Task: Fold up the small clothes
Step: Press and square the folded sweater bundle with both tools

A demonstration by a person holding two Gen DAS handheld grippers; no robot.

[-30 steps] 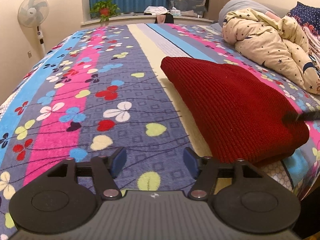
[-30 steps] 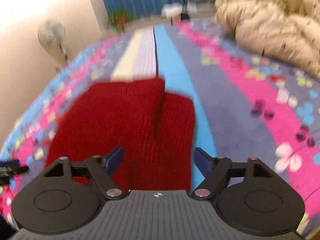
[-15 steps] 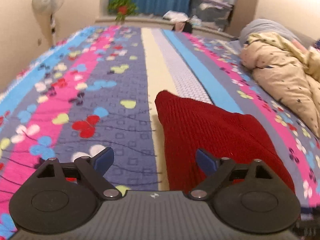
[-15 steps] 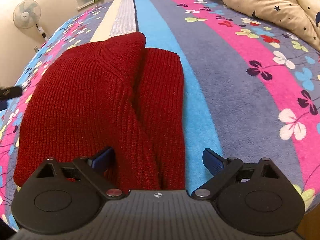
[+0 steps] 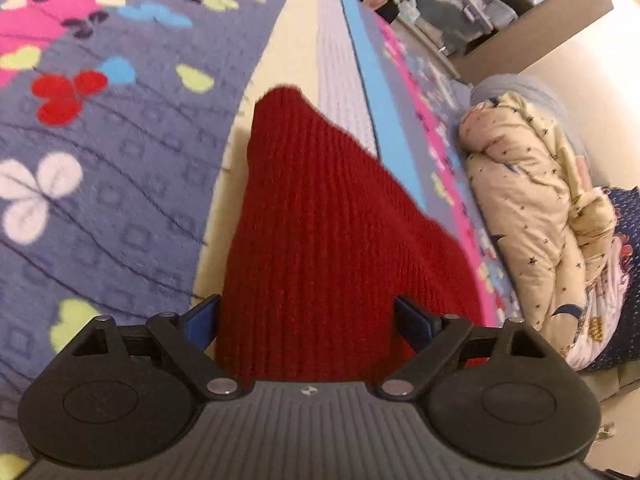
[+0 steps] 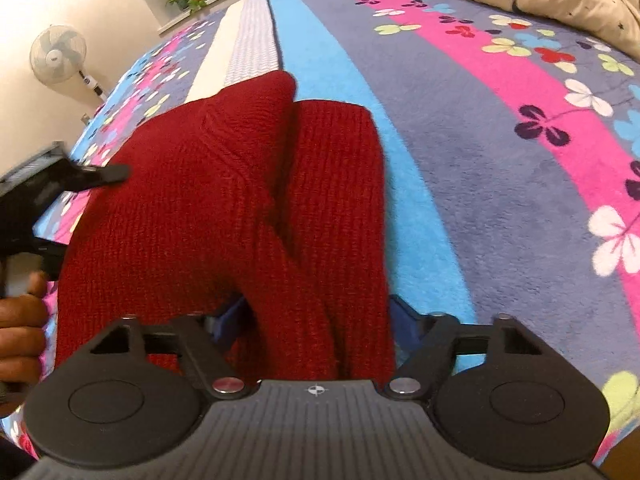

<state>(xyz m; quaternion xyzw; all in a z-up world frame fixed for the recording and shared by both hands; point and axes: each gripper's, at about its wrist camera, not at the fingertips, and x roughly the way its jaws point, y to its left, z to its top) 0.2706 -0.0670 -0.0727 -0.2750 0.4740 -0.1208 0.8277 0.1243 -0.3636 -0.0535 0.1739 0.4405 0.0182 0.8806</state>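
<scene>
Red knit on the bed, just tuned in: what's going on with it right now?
A person with a handheld gripper in each hand is working on the red knit garment, which lies partly folded on the flowered bedspread. The left gripper and the right gripper are both open, each straddling the near edge of the knit. Neither has clamped it yet, so a grasp for a fold looks likely.

The left tongs (image 5: 307,316) stand wide open, low and pointing forward. The right tongs (image 6: 318,318) are also spread wide. The person's hand (image 6: 20,336) grips what seems the left tool's handle.
</scene>
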